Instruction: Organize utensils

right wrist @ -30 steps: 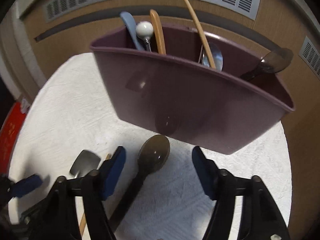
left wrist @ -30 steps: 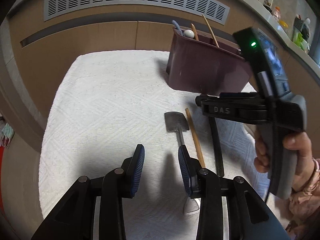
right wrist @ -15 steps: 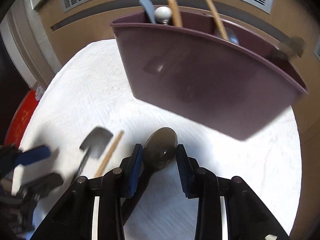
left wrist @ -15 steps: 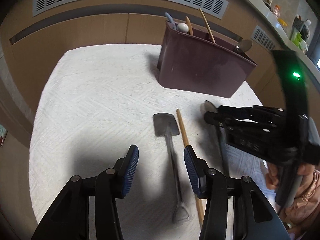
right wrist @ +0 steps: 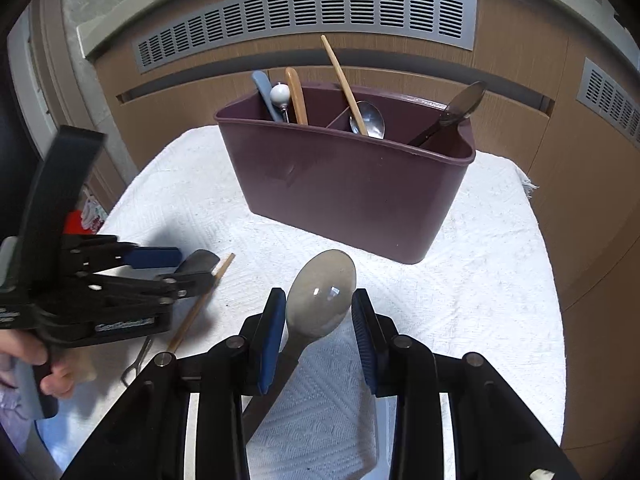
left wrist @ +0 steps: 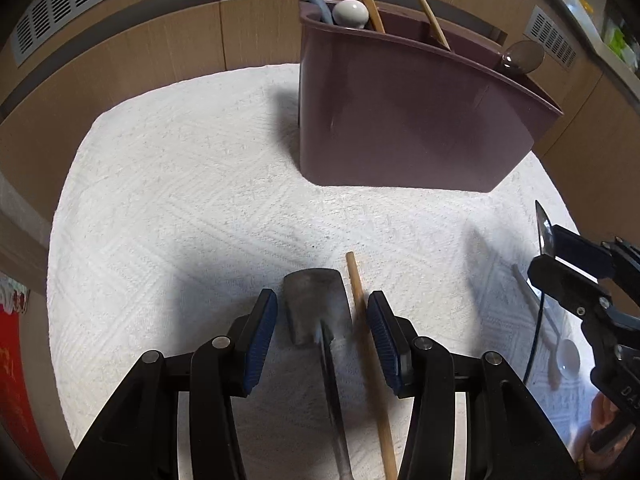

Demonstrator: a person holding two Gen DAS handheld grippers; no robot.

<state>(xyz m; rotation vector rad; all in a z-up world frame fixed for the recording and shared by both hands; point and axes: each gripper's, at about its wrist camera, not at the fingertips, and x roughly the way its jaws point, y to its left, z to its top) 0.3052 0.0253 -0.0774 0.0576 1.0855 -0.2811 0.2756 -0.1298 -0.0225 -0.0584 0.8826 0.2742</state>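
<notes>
Utensils lie near us on the white cloth (left wrist: 192,208) and stand in the caddy (right wrist: 352,192) beyond. Nearest, our right gripper (right wrist: 319,320) is clamped on a dark spoon (right wrist: 320,296), lifted off the cloth, bowl forward and handle slanting back under the fingers. Our left gripper (left wrist: 322,328) has its jaws apart astride a small metal spatula (left wrist: 314,306) and a chopstick (left wrist: 362,320), both lying flat; the pads touch neither that we can see. The chopstick lies just right of the spatula's blade. Farther back, the caddy stands upright on the cloth, divided into compartments. Its left one holds a blue handle (right wrist: 262,90), a white knob (right wrist: 279,94) and a wooden handle (right wrist: 297,96); the middle holds a second chopstick (right wrist: 344,84) and a steel spoon (right wrist: 370,120); the right holds a brown spoon (right wrist: 464,106). Behind stands a wood panel with vents (right wrist: 304,16).
</notes>
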